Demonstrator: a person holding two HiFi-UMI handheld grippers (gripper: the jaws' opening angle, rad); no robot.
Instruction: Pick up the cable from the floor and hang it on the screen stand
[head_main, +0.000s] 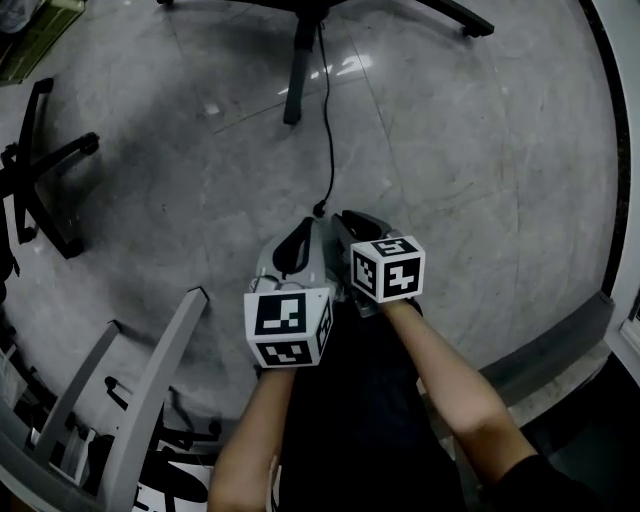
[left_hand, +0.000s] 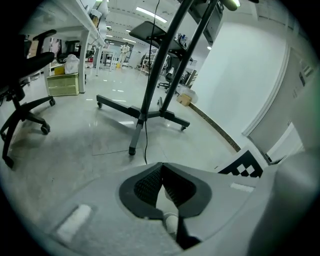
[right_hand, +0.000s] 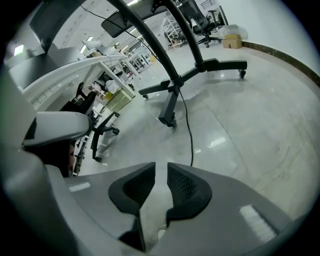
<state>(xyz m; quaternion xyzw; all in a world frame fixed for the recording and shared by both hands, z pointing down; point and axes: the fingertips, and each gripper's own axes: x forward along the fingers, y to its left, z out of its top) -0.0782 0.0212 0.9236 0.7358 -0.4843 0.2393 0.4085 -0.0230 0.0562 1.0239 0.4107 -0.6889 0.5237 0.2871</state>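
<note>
A thin black cable (head_main: 330, 130) runs down from the screen stand (head_main: 296, 70) and across the grey floor. Its plug end (head_main: 320, 210) lies just ahead of both grippers. My left gripper (head_main: 296, 246) hovers over the floor right behind that end; its jaw tips touch with nothing between them. My right gripper (head_main: 357, 222) is beside it, jaws a narrow gap apart and empty. In the left gripper view the cable (left_hand: 146, 142) drops past the stand's leg (left_hand: 135, 135) toward my left gripper (left_hand: 161, 172). In the right gripper view the cable (right_hand: 190, 132) passes just right of my right gripper (right_hand: 161, 172).
A black office chair base (head_main: 45, 165) stands at the left. A grey metal frame (head_main: 150, 390) rises at lower left. A dark skirting and wall (head_main: 560, 345) run along the right. Desks and a chair (right_hand: 97, 127) lie to the left, with a cardboard box (right_hand: 232, 42) by the far wall.
</note>
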